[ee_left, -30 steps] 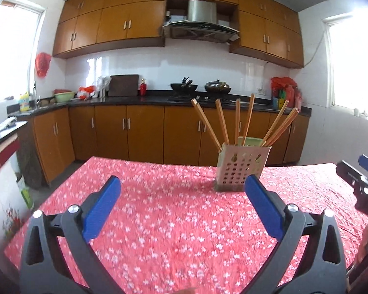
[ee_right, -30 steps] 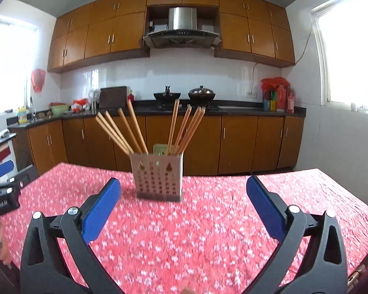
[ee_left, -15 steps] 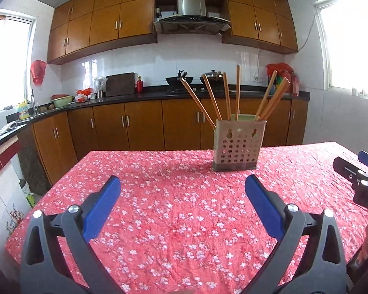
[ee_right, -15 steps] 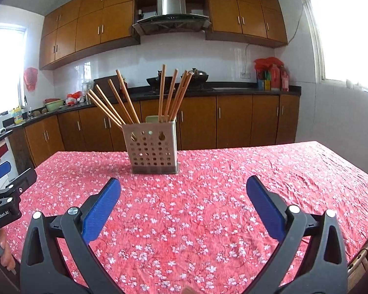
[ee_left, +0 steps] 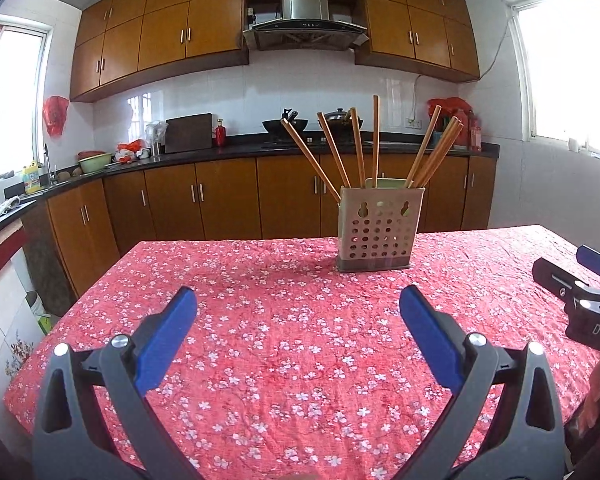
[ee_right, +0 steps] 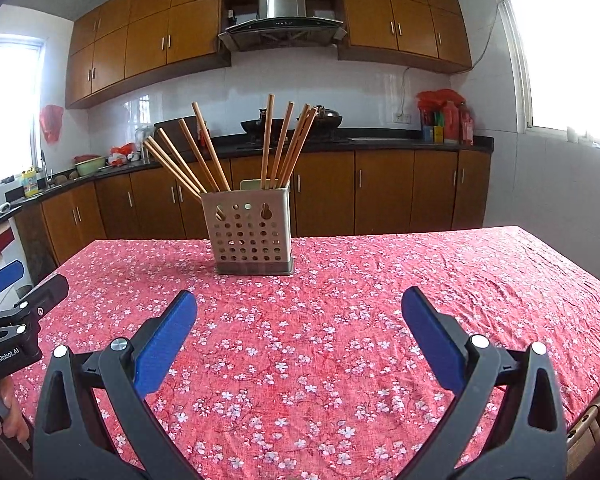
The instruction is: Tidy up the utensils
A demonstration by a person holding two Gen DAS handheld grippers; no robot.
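Observation:
A beige perforated utensil holder (ee_left: 378, 232) (ee_right: 250, 234) stands upright on the far half of a table with a red flowered cloth (ee_left: 284, 344) (ee_right: 340, 320). Several wooden chopsticks (ee_left: 374, 140) (ee_right: 268, 140) fan out of its top. My left gripper (ee_left: 298, 312) hovers open over the near cloth, well short of the holder, nothing between its blue pads. My right gripper (ee_right: 298, 312) is open and empty too, at a similar distance. Each gripper shows at the edge of the other's view, the right gripper's fingertips (ee_left: 594, 258) and the left gripper's fingertips (ee_right: 4, 278).
Wooden cabinets and a dark countertop (ee_left: 260, 148) run along the back wall, with a stove, pots and a range hood (ee_left: 304, 26). Bright windows flank both sides. The table's left edge (ee_left: 60, 320) drops to a tiled floor.
Both views have tilted down and levelled; the holder now appears higher in frame and farther off. Both grippers stay open and empty.

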